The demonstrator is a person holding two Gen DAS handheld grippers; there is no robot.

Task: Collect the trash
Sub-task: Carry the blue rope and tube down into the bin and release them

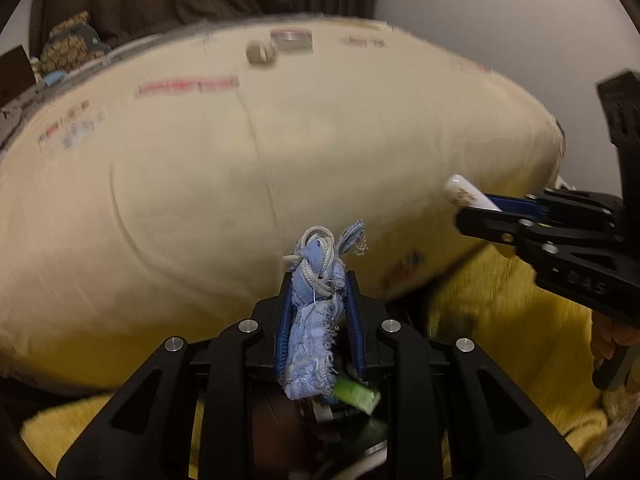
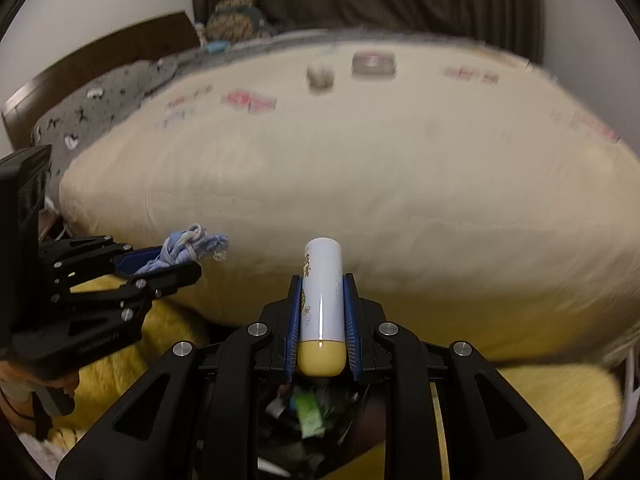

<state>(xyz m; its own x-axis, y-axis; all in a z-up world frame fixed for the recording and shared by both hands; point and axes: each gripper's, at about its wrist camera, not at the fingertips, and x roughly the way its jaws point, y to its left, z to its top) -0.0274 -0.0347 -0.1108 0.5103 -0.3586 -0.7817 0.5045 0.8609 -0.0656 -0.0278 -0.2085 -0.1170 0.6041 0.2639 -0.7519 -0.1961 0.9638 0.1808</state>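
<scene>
1. Left gripper [image 1: 318, 280]: its two blue-padded fingers are pressed against a frayed blue cloth scrap [image 1: 314, 320] knotted with pale cord, which stands up between them and pokes out past the tips.
2. Right gripper [image 2: 322, 280]: its fingers pinch a white tube [image 2: 322, 300] with a yellow cap, held lengthwise between the pads, cap end nearest the camera and white end projecting forward.
3. In the left wrist view the right gripper [image 1: 486, 208] enters from the right, level with the left one and well apart from it; the tube [image 1: 466, 194] shows at its tip.
4. Below and behind both grippers sits a dark trash bin [image 2: 320, 432] holding a green wrapper [image 2: 308, 416] and other litter.
5. Ahead of both grippers lies a cream-covered bed [image 2: 360, 180], blurred, with two small round items [image 2: 320, 74] far across it.
6. Yellow fuzzy fabric [image 1: 520, 320] lies beneath the grippers, beside the bin.
</scene>
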